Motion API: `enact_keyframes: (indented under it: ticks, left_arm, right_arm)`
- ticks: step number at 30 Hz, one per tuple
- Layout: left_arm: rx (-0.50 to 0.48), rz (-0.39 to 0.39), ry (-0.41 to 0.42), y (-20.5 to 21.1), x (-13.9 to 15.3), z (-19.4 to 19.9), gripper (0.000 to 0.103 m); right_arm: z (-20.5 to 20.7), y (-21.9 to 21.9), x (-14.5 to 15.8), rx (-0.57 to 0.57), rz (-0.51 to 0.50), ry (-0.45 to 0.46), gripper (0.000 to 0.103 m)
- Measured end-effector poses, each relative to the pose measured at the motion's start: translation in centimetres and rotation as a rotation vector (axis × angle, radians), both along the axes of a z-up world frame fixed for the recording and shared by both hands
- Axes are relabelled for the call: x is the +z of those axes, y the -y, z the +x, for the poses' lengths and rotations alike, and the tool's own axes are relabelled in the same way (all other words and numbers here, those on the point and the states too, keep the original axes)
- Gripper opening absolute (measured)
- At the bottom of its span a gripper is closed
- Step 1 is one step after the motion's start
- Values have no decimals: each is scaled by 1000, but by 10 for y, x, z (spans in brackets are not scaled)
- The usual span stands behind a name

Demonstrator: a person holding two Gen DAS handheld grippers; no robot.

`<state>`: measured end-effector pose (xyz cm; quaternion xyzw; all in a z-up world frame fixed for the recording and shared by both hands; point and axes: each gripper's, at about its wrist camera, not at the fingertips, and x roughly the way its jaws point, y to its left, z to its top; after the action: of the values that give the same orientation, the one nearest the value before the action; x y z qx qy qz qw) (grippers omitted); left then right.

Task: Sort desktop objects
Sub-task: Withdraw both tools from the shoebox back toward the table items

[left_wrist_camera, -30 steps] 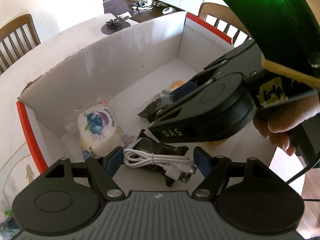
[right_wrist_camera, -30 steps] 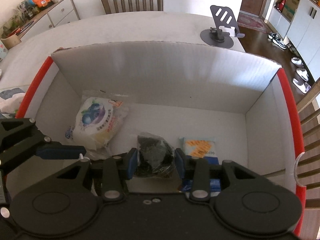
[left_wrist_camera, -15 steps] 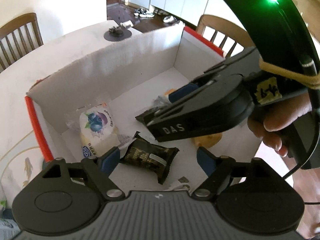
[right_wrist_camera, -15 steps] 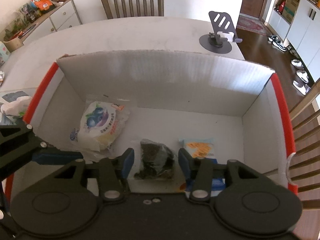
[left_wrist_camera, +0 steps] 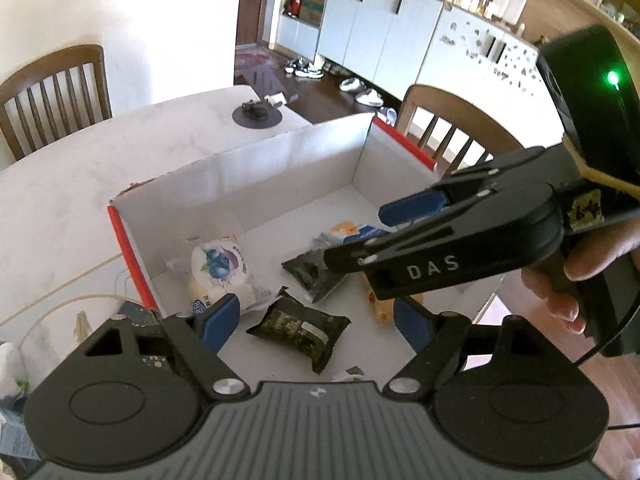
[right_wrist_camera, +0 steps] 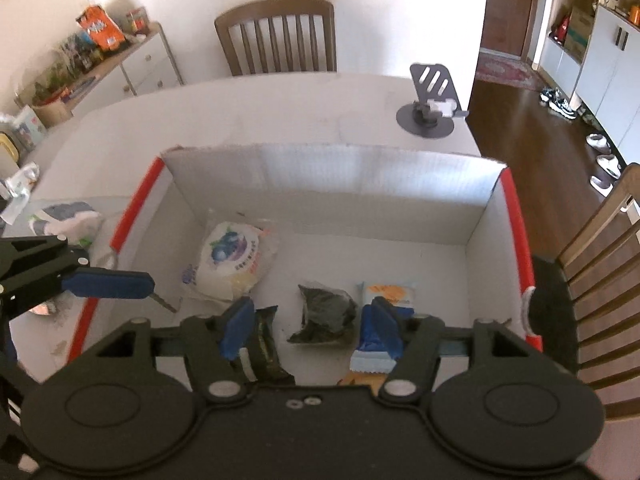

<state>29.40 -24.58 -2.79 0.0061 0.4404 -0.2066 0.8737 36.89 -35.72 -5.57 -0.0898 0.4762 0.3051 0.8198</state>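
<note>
In the white box (right_wrist_camera: 400,184) lie five snack packets, under two released tools, the right tool (right_wrist_camera: 312,320) opening.

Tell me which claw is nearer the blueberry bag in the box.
Left. The left claw hangs open right beside the blueberry bag. The right claw, jaws opening and empty, sits farther along, above the dark crumpled packet.

You're looking into a white corrugated cardboard box (right_wrist_camera: 336,196) with matt walls and glossy red tape on its edges. The dark green snack wrapper (left_wrist_camera: 298,326) and blueberry-print bag (right_wrist_camera: 232,256) are shiny plastic film; your black grippers' blue finger pads (right_wrist_camera: 238,326) look matt, rubbery
</note>
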Motion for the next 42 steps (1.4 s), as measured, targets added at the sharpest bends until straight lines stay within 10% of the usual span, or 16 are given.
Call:
enact_keyframes:
  ticks: [42]
  left_arm:
    - [98,-44,163,-130,29,-94,103]
  right_arm:
    - [-112,-37,52,-144,158,135,67]
